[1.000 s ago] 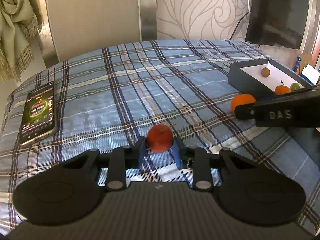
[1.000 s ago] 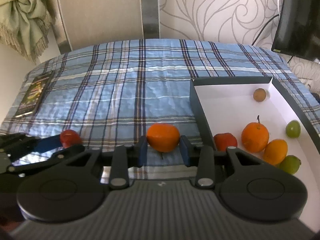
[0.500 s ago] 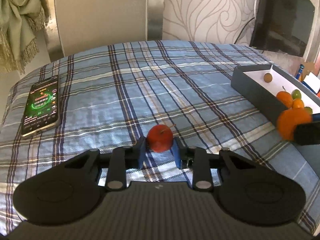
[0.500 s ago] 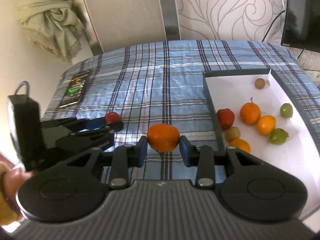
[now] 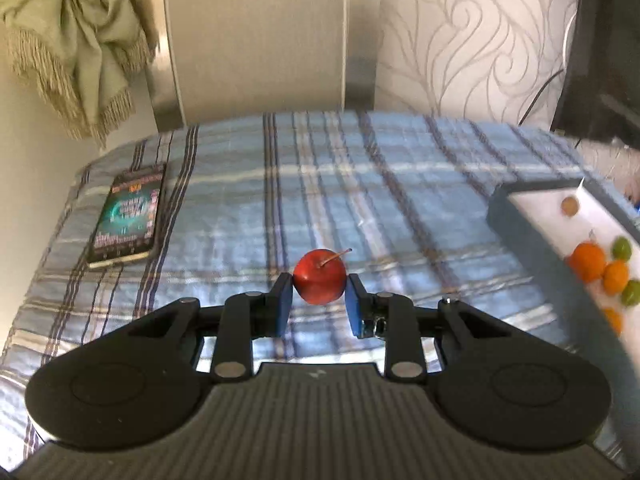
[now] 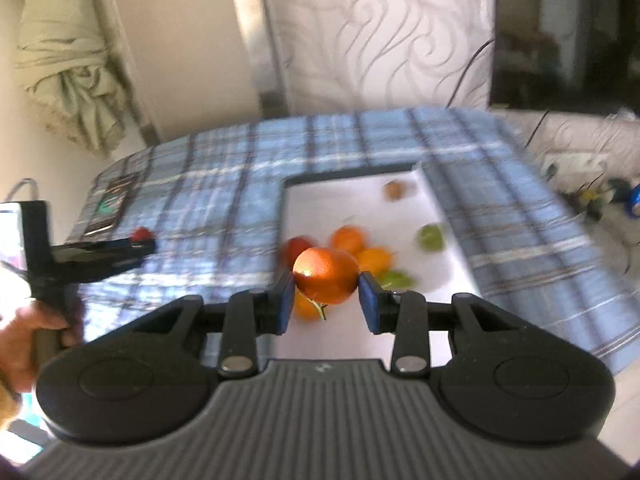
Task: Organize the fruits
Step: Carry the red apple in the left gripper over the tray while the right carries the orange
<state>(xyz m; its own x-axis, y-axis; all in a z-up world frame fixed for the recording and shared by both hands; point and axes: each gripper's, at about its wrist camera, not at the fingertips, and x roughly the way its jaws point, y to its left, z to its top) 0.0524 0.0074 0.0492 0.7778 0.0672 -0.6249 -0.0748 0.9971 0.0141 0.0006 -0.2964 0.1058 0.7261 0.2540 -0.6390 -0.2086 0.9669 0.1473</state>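
My left gripper (image 5: 319, 285) is shut on a small red apple (image 5: 319, 276) with a stem, held above the blue plaid cloth (image 5: 320, 184). My right gripper (image 6: 326, 280) is shut on an orange (image 6: 326, 274) and holds it above the near part of the white-lined box (image 6: 360, 196). Several fruits lie in the box: oranges (image 6: 349, 240), green ones (image 6: 431, 237), a red one (image 6: 294, 246) and a small brown one (image 6: 394, 190). The box also shows at the right of the left wrist view (image 5: 520, 232). The left gripper with its apple shows at the left of the right wrist view (image 6: 140, 236).
A phone (image 5: 128, 216) with a lit screen lies on the cloth at the left. A green fringed cloth (image 5: 76, 48) hangs at the back left. A dark screen (image 6: 568, 28) stands at the back right. Small items (image 6: 600, 196) lie beyond the table's right edge.
Both grippers have risen with their fruit. The right gripper has moved right, from beside the box to over it. The left gripper has lifted the apple off the cloth.
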